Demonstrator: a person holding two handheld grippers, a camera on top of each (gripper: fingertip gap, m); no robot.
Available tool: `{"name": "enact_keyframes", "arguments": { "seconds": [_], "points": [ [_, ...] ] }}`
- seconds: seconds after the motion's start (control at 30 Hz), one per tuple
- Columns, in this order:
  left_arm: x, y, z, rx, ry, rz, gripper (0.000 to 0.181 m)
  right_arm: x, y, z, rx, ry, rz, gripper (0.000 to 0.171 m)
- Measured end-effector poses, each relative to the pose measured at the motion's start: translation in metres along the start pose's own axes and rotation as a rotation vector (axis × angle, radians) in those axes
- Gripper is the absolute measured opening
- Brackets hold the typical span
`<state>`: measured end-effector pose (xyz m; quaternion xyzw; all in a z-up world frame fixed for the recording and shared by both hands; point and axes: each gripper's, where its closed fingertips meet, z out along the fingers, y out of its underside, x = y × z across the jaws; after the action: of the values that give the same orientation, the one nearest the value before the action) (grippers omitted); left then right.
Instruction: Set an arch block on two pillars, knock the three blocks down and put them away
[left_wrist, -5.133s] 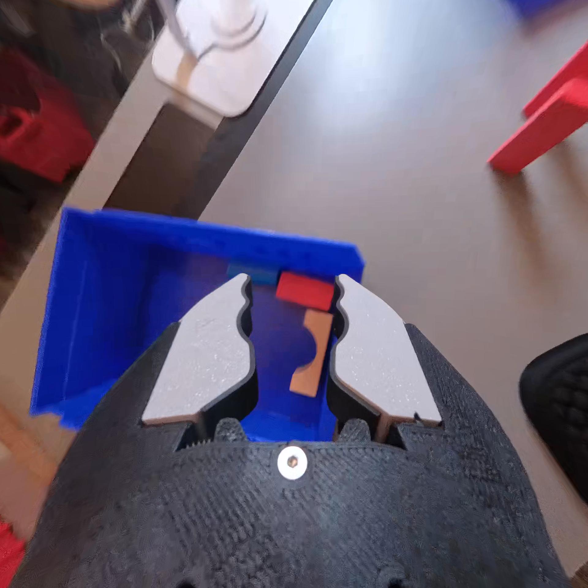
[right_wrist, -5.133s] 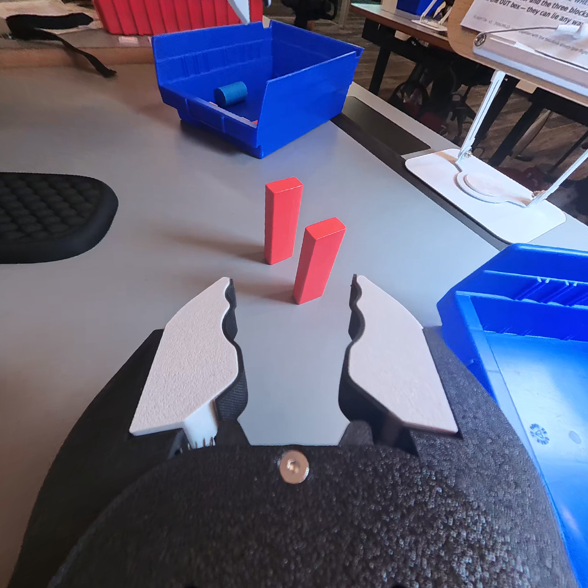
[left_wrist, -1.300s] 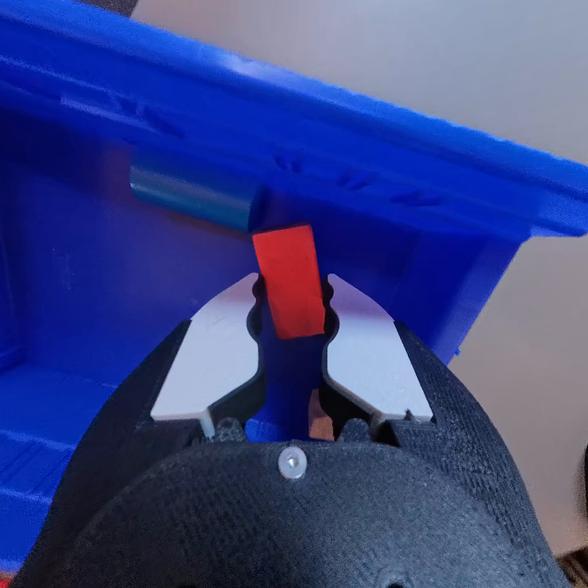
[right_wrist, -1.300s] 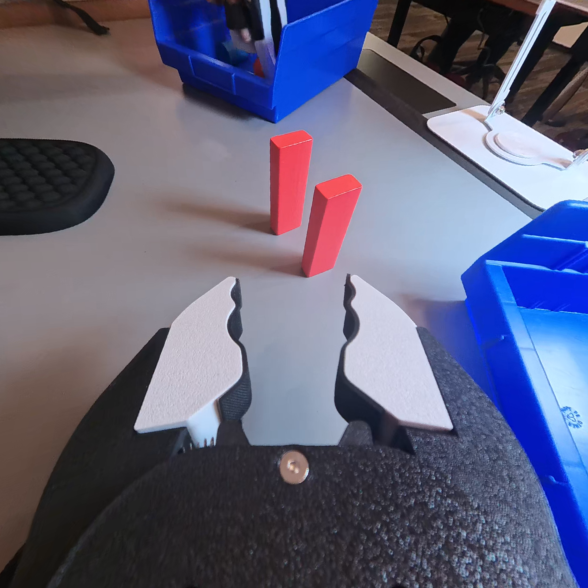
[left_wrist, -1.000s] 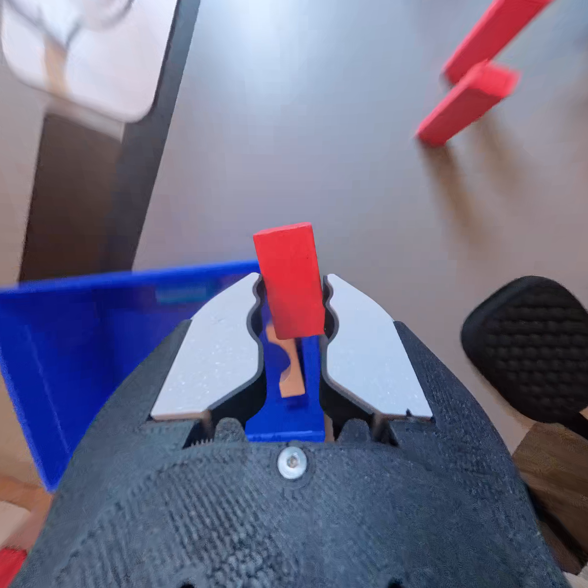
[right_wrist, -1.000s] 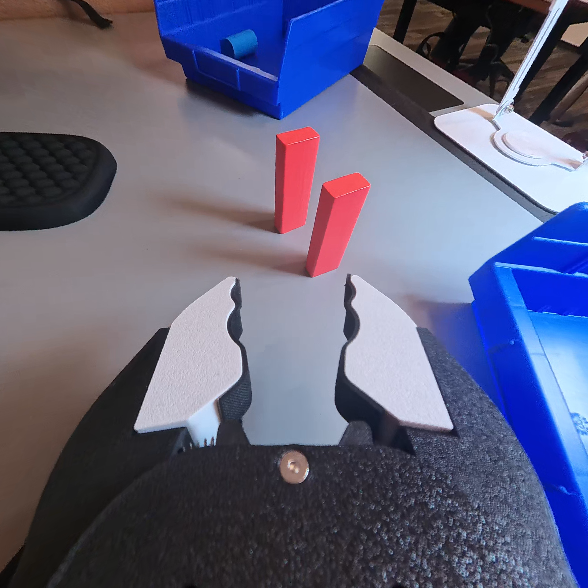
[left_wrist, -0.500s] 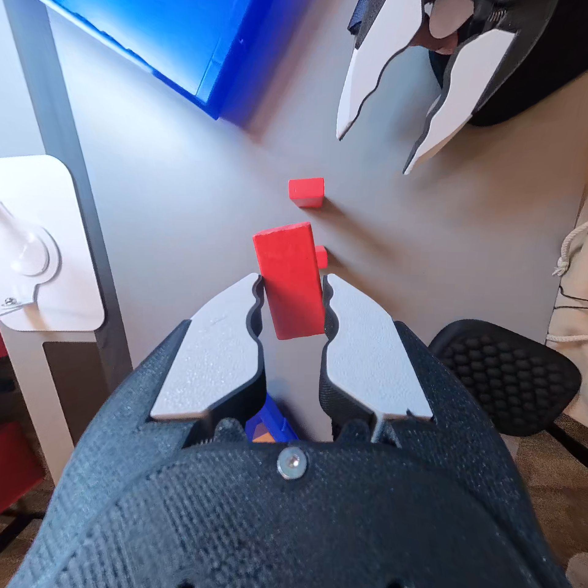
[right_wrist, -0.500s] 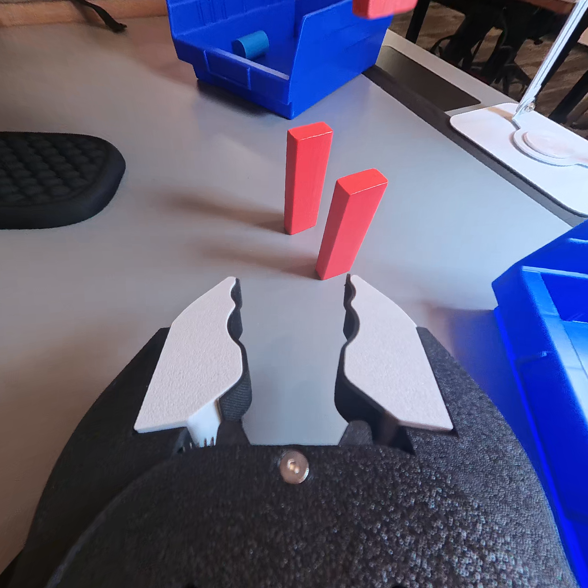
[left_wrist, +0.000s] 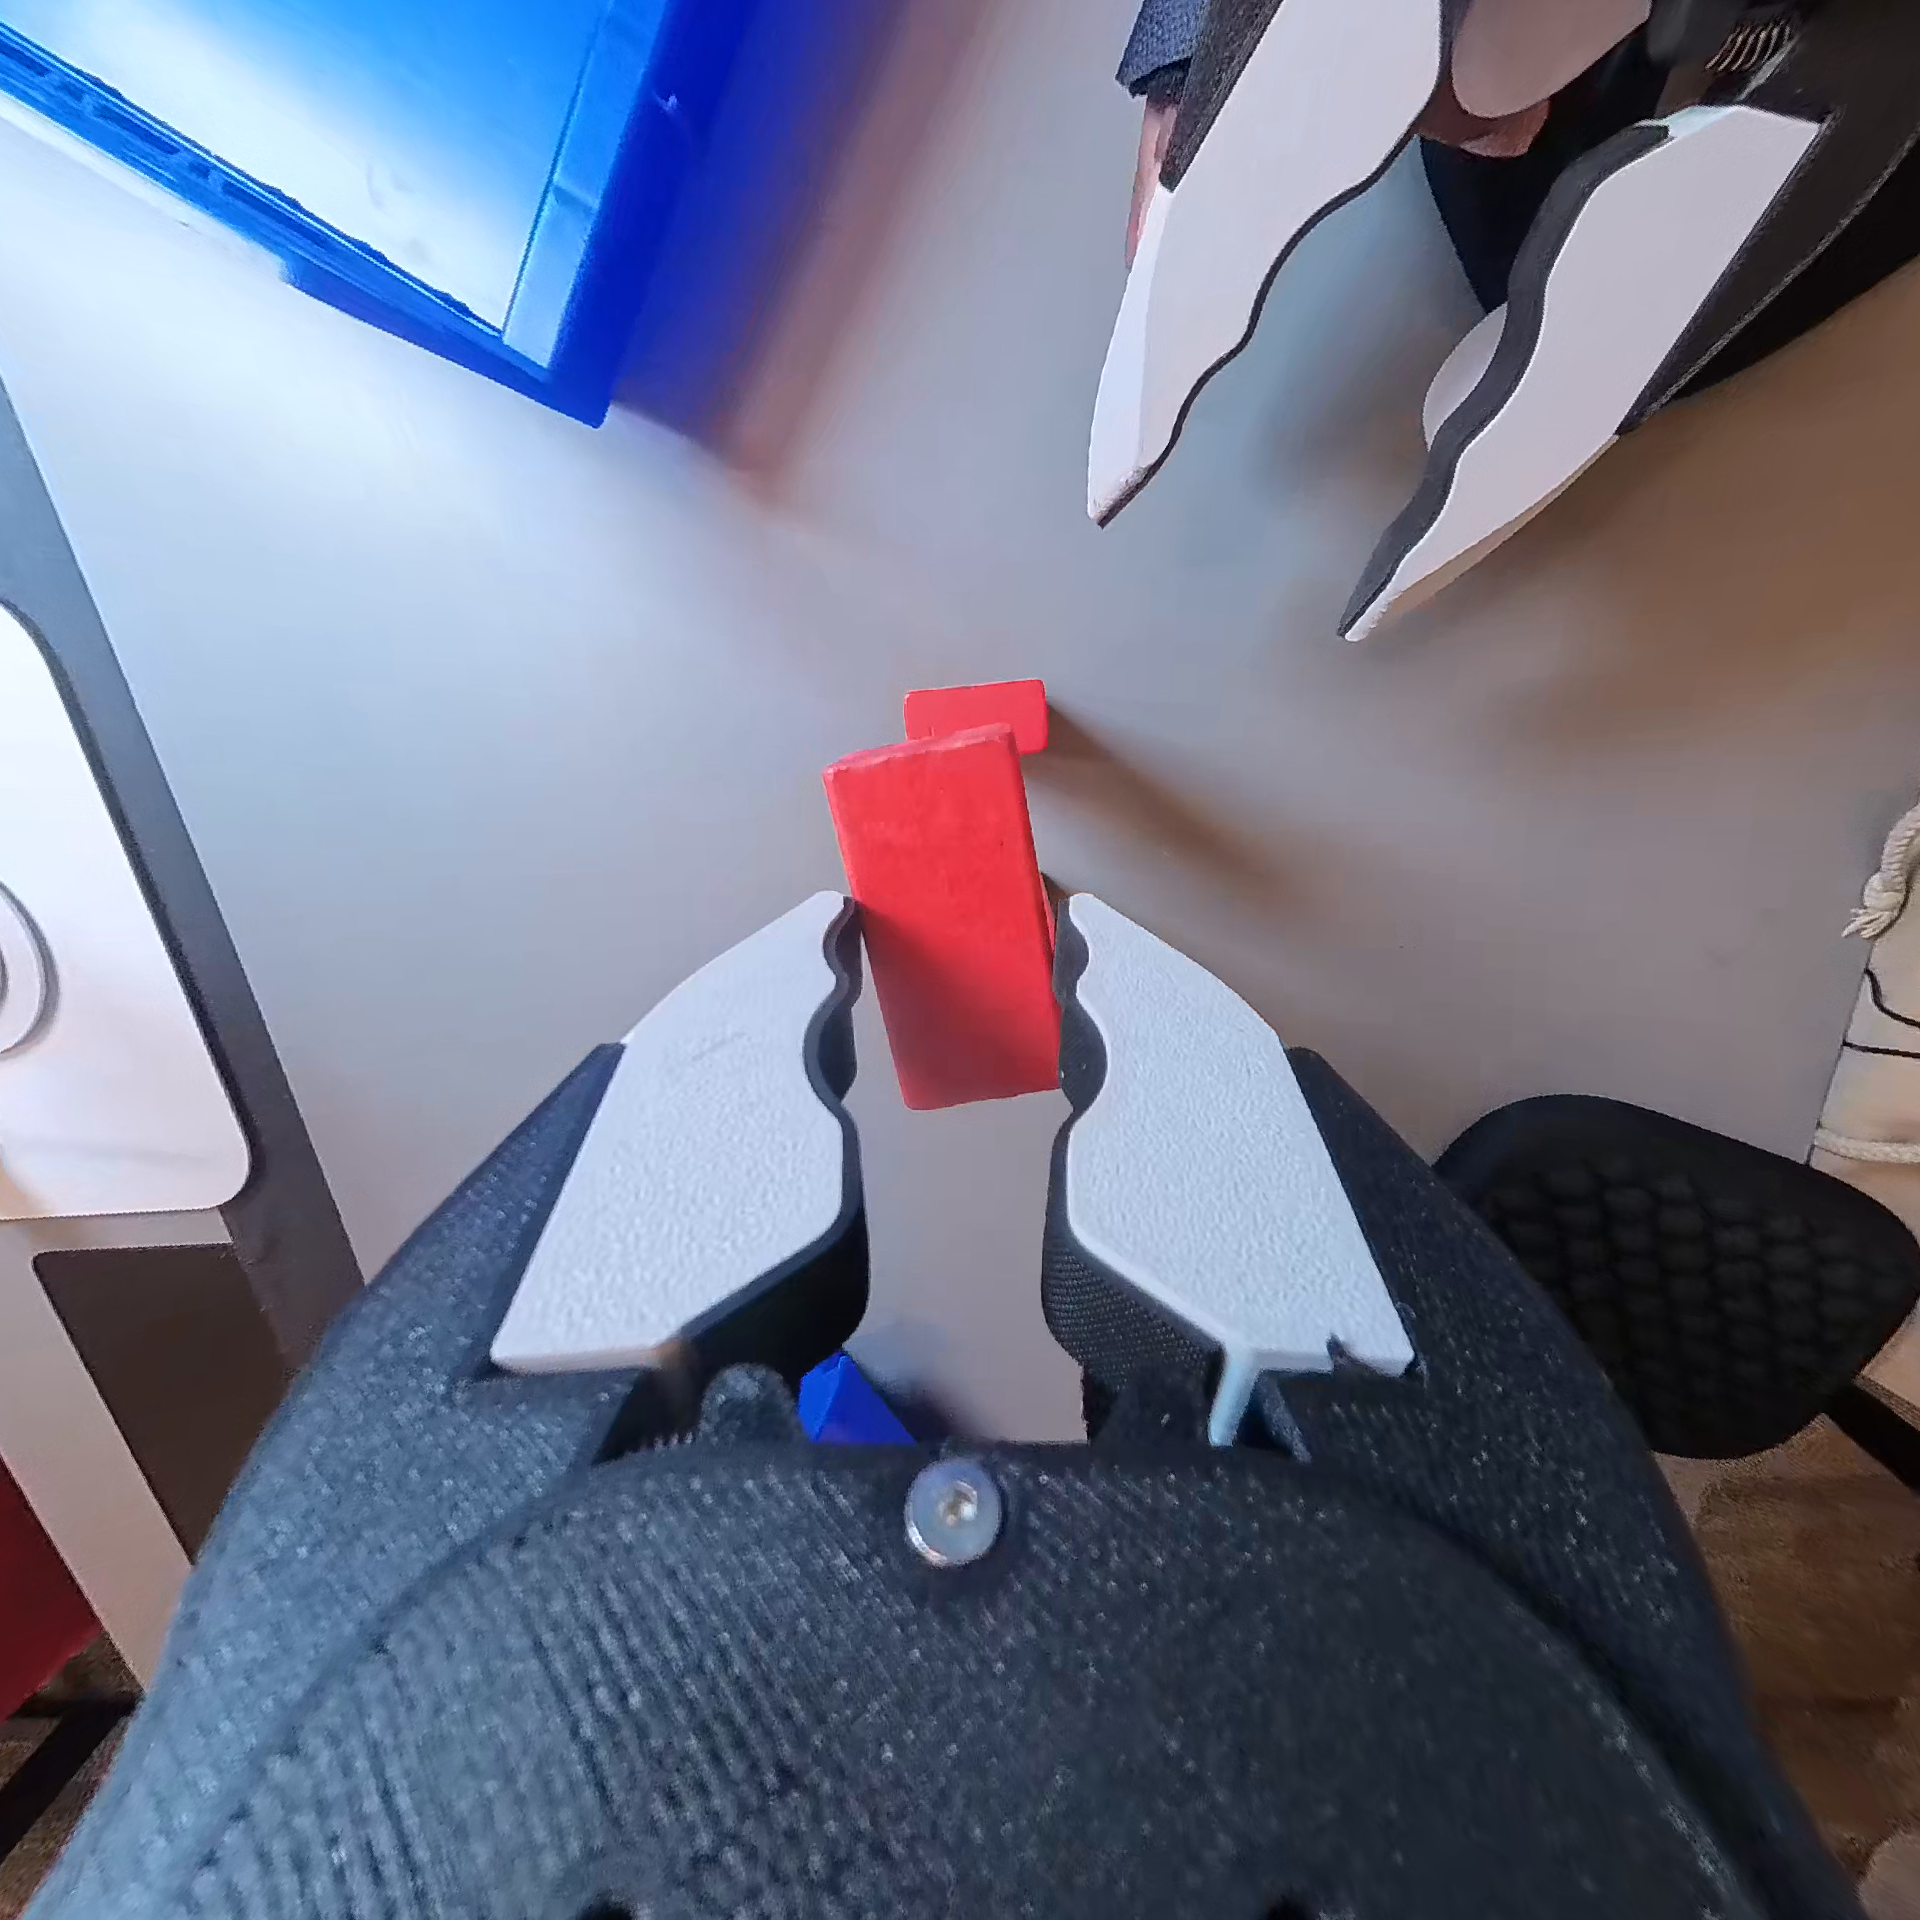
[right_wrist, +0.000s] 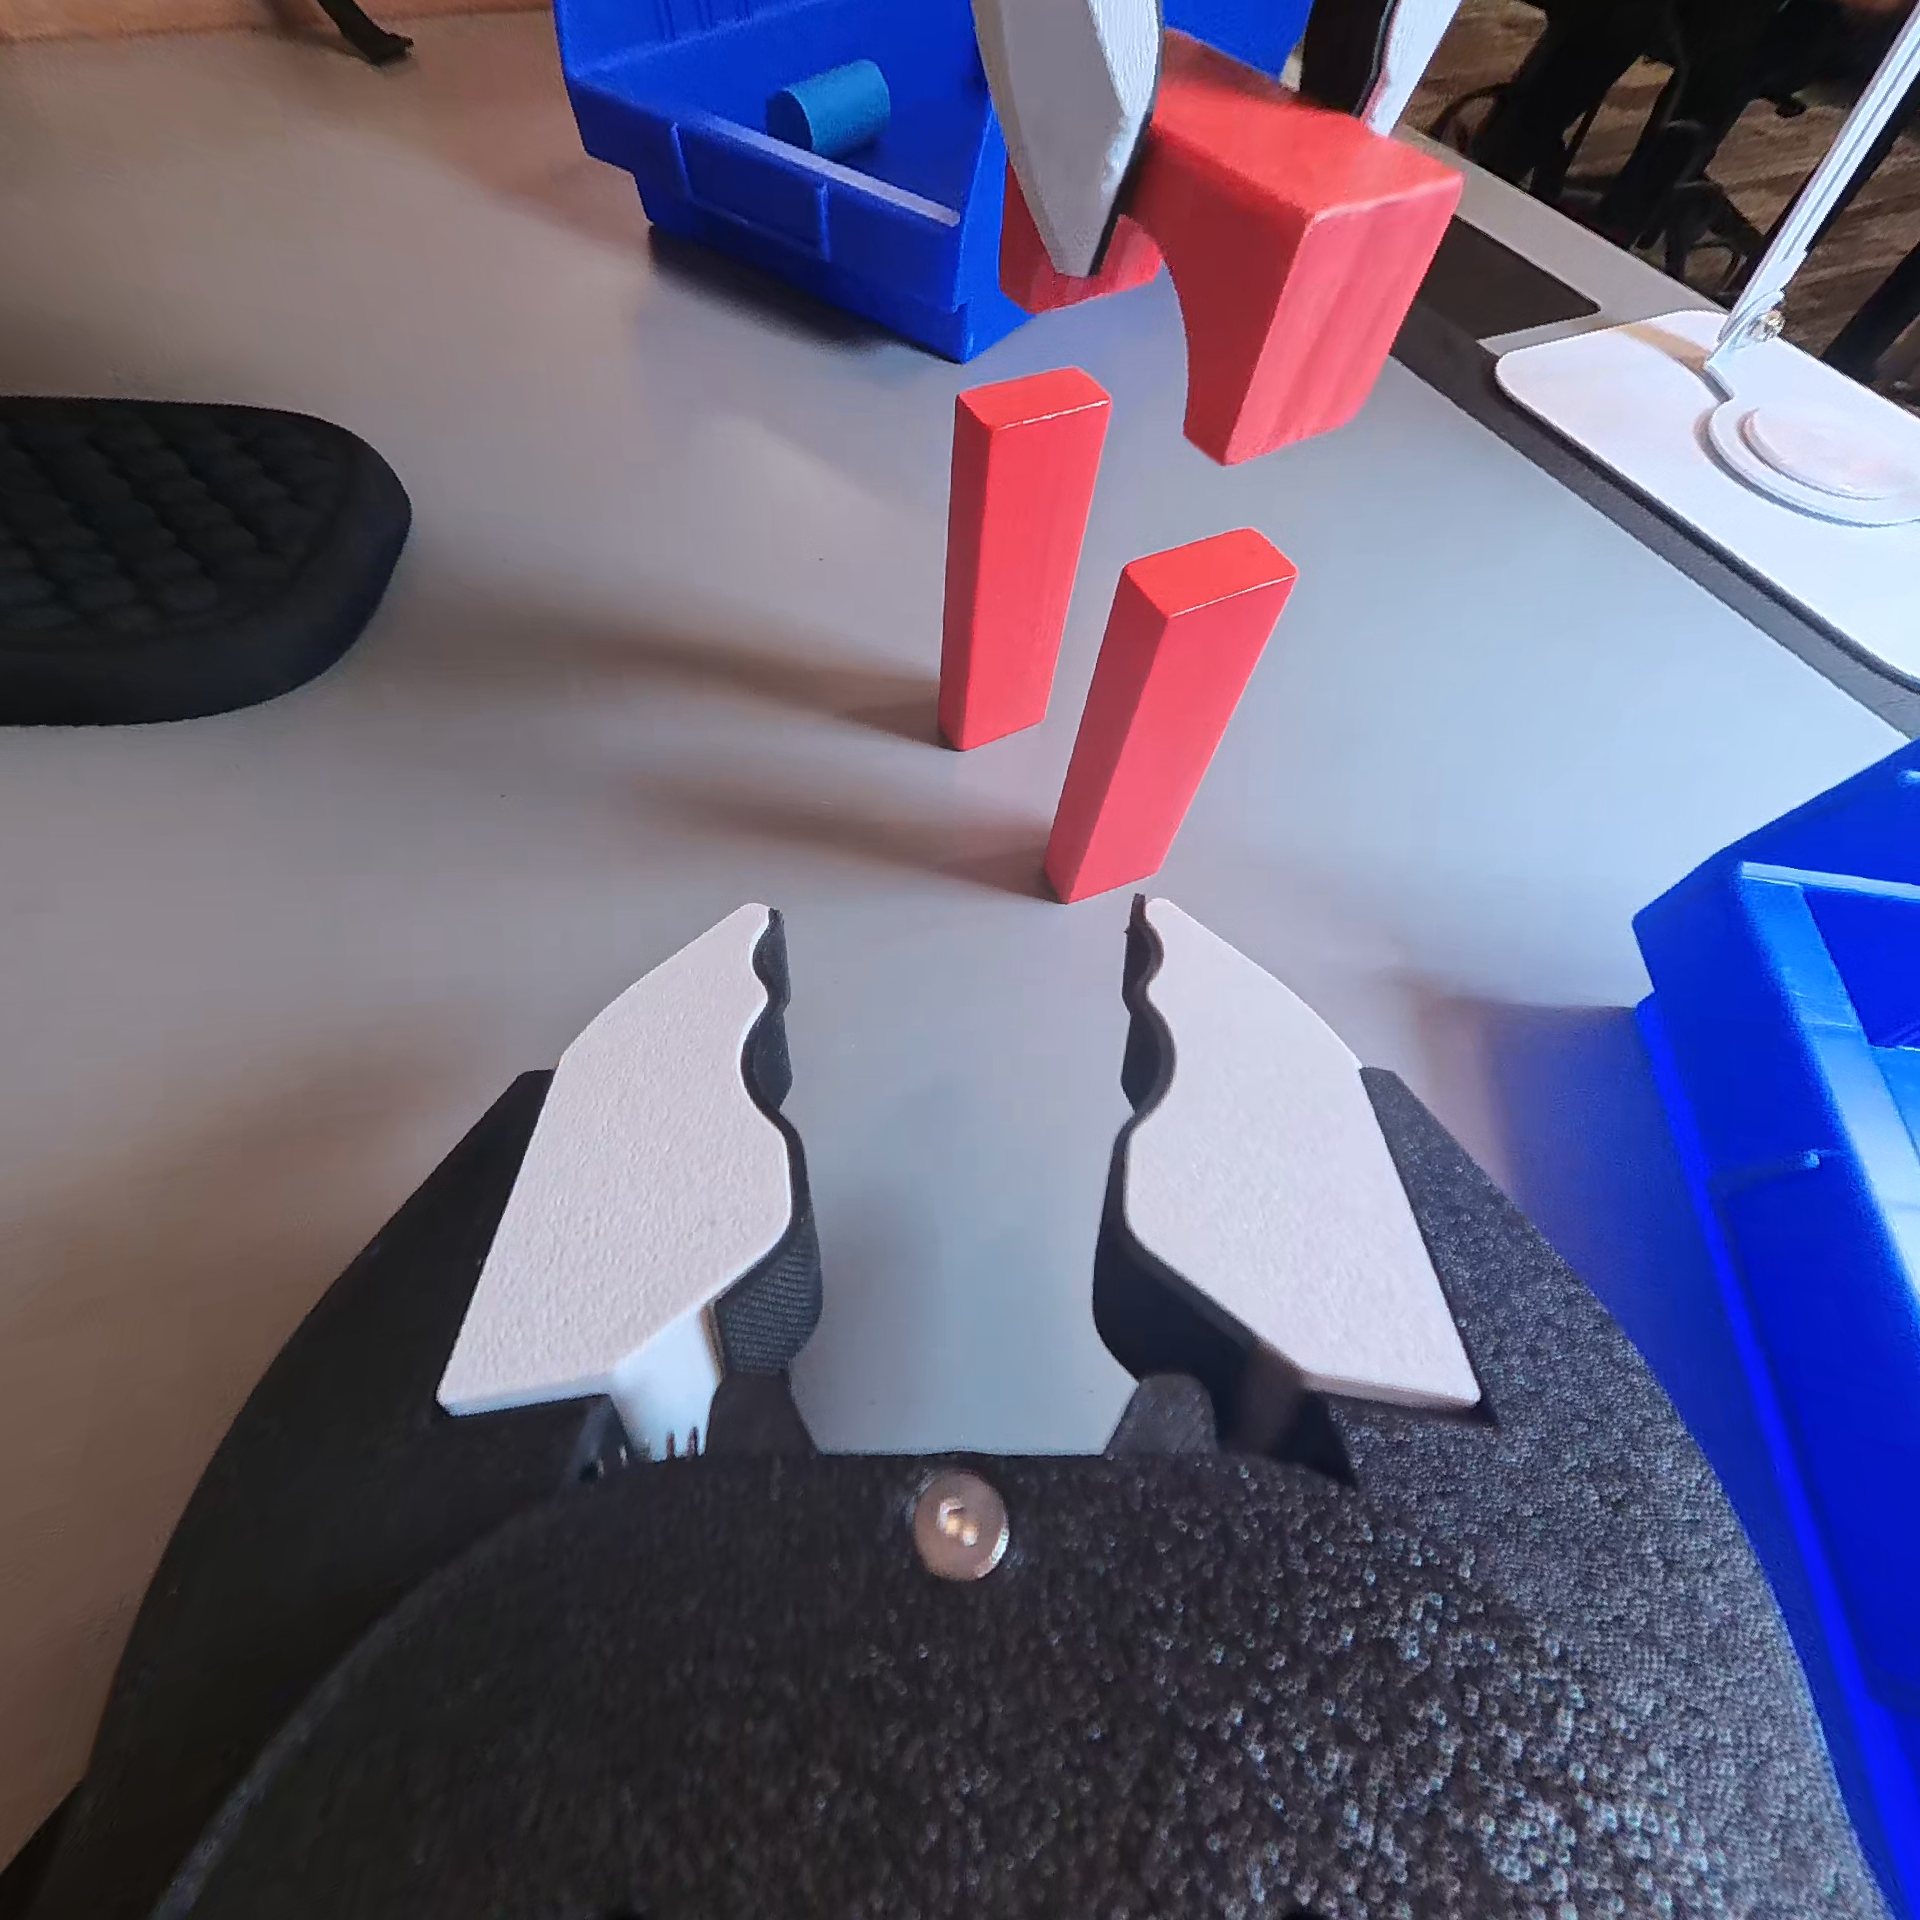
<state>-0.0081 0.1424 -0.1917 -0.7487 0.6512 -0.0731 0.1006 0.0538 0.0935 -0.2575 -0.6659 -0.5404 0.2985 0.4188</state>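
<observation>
The left gripper (left_wrist: 956, 925) has its two fingers closed on the red arch block (left_wrist: 945, 925), pinching it across its narrow sides, and holds it in the air above the two red pillars. In the right wrist view the arch block (right_wrist: 1288, 281) hangs clear of both pillar tops, tilted, with its curved cut-out facing down and its lower foot above and a little to the right of the far pillar (right_wrist: 1023, 556). One white finger (right_wrist: 1070, 125) of the left gripper comes down from the top edge against the block's near face.

Both pillars stand upright on the grey table (right_wrist: 520, 582), close together but apart. The near pillar (right_wrist: 1169, 712) stands in front of the far pillar and slightly to its right. From the left wrist view, looking straight down, only the top of one pillar (left_wrist: 977, 712) shows, just beyond the arch block; the other is hidden under the block.

The right gripper (right_wrist: 956, 914) has its fingers spread wide with nothing between them, low over the table just in front of the near pillar. In the left wrist view it (left_wrist: 1226, 571) sits beyond the pillars and to the right.

Behind the far pillar stands a blue bin (right_wrist: 790, 187) with a small blue cylinder (right_wrist: 831, 104) in it. A second blue bin (right_wrist: 1808, 1143) lies to the right of the near pillar. A black textured pad (right_wrist: 177, 551) lies well to the left of the pillars, and a white lamp base (right_wrist: 1714, 416) sits to their right, past the table's edge.
</observation>
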Motion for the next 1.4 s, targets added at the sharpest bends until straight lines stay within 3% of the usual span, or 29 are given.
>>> {"name": "enact_keyframes", "arguments": {
  "seconds": [1.4],
  "points": [
    [0.001,0.000,0.016,0.017,0.041,0.060,0.041,-0.003,0.003,0.002,-0.018,-0.014,-0.006,0.063]
  ]
}}
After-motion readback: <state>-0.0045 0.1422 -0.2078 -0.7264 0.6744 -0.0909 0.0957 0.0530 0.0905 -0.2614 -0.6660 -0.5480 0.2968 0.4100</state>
